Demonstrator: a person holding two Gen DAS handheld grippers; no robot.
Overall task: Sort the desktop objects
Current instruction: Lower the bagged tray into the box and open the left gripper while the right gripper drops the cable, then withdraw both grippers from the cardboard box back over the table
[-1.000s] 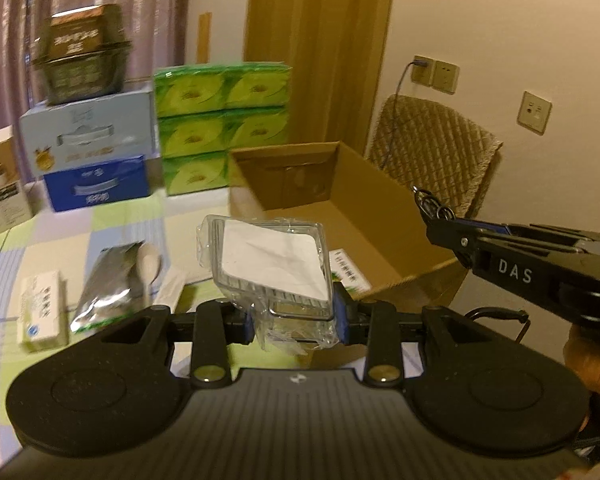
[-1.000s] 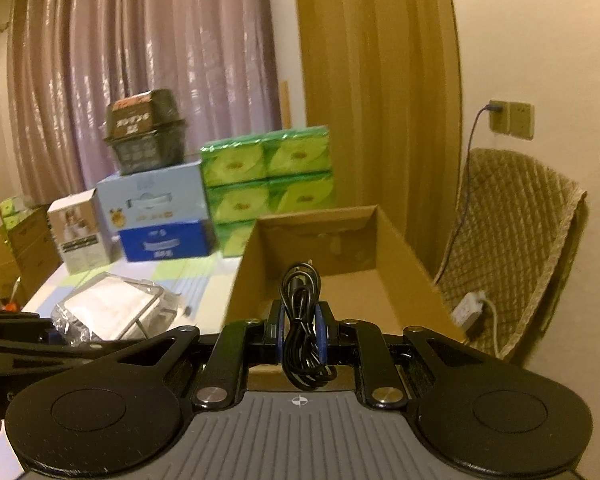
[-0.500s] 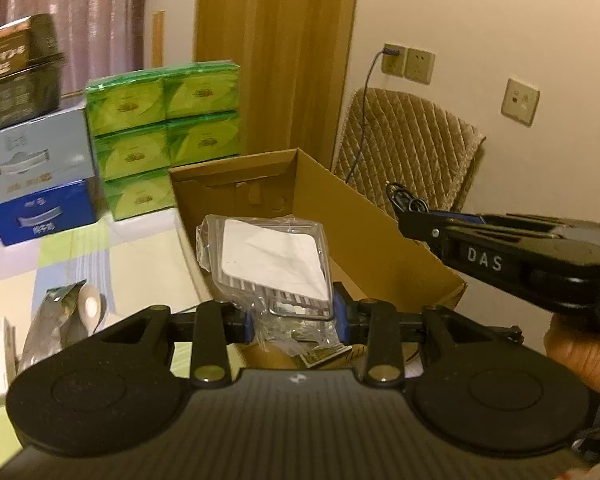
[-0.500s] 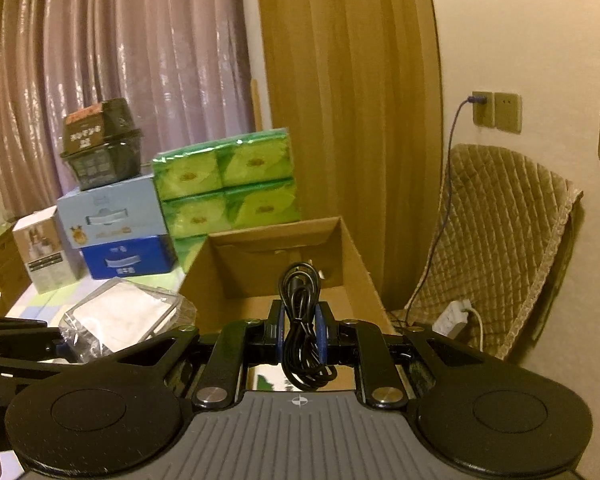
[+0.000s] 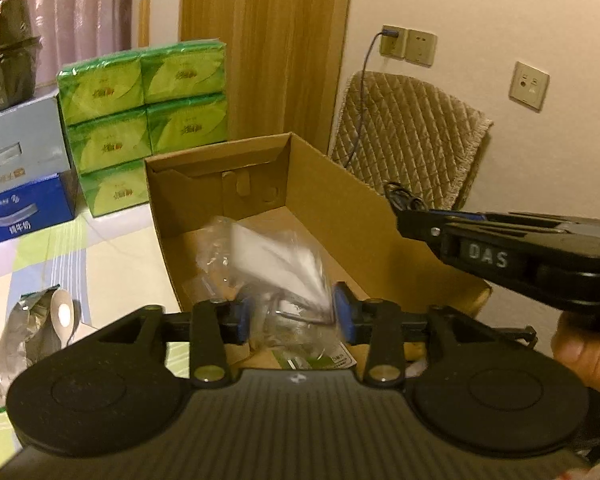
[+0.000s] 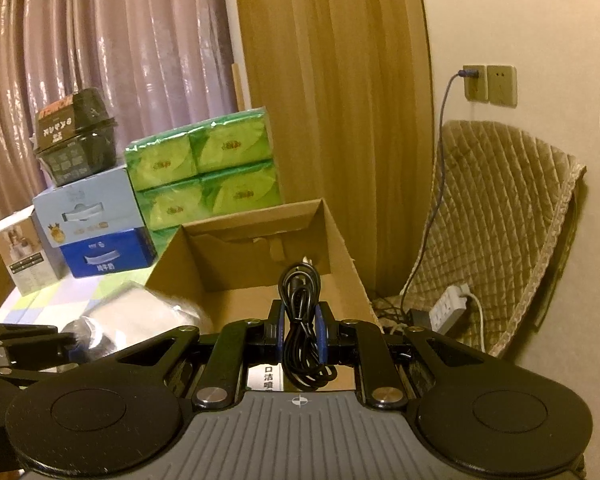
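Green tissue packs [image 6: 204, 176] stand stacked beside a pale blue carton [image 6: 86, 210], which sits on a dark blue one [image 6: 106, 258] and carries a dark tub [image 6: 74, 136]. Pink curtains [image 6: 108, 60] hang behind, beside a wooden panel [image 6: 332, 80]. A quilted cover [image 6: 496, 224] drapes what may be a chair; below it lies a power strip [image 6: 448, 306]

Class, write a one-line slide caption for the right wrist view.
Right hand-held gripper shut on a coiled black cable, facing the open cardboard box.
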